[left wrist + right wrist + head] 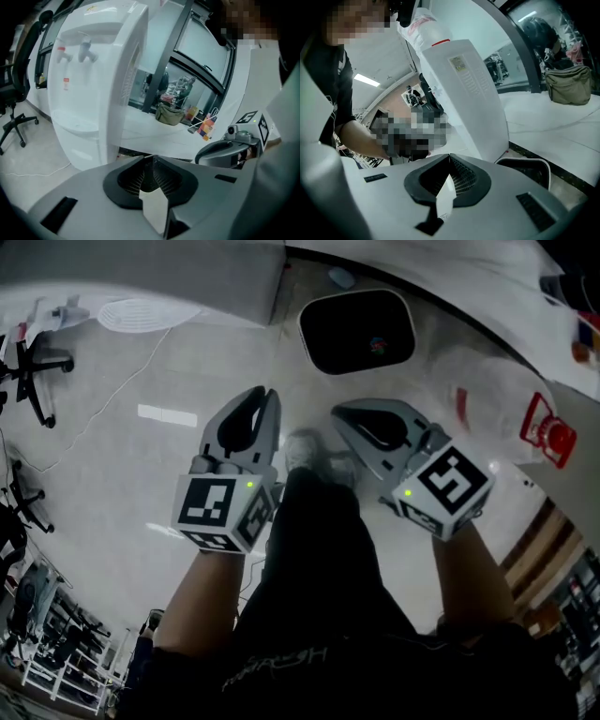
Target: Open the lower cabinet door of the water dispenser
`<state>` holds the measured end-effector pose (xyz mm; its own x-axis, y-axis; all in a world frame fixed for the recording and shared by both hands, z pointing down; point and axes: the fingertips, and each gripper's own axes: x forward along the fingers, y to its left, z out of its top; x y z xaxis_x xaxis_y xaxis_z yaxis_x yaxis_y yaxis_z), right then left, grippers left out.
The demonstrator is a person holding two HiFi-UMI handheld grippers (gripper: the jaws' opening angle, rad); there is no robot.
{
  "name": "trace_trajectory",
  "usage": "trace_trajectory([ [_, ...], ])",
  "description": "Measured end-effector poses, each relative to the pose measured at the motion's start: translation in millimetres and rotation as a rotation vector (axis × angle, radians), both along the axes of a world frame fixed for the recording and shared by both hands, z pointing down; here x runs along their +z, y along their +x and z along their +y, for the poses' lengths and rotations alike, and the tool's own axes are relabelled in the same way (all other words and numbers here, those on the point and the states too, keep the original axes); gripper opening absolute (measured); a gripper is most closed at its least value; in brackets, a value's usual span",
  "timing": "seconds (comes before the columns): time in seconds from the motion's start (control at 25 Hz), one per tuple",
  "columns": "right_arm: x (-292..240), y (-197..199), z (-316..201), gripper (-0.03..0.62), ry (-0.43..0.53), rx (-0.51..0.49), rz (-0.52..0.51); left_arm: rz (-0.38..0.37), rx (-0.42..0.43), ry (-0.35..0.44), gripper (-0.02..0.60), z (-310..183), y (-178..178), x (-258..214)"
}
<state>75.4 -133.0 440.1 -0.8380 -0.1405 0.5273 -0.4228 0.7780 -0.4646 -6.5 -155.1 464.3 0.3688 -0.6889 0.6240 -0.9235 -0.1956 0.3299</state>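
Left tongs (149,158), right tongs (449,155), closed, face water dispenser (93,79) bearing 1 bottle (425,27).

Left tool (264,396) and right tool (339,412) in pale grey plastic, smooth-shelled, each with a black lining round a teardrop hollow and finely ribbed inner faces. Narrow black slots sunk into the grey shells. At the back, left marker cube (220,507) and right marker cube (448,482), white with bold black square patterns, each lit by a small green lamp (250,485). Dressed in a black short-sleeved top (281,667) with faint lettering across the front, black trousers (314,540) and a pale shoe (302,448).
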Motion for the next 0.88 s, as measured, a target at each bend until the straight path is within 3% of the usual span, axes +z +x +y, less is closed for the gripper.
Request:
trace_trajectory([
  [0.24, 18, -3, -10, 0.012, 0.004, 0.008, 0.014, -0.047, -0.091, -0.009, 0.099, -35, -30, 35],
  [0.4, 21, -5, -9, 0.012, -0.055, 0.020, 0.023, -0.074, -0.109, -0.024, 0.181, -60, -44, 64],
  [0.72, 31, -5, -12, 0.012, -0.067, 0.014, 0.047, -0.162, -0.164, -0.064, 0.257, -84, -72, 105],
  [0.88, 32, -7, -12, 0.012, -0.076, 0.020, 0.041, -0.137, -0.212, -0.091, 0.292, -94, -78, 120],
])
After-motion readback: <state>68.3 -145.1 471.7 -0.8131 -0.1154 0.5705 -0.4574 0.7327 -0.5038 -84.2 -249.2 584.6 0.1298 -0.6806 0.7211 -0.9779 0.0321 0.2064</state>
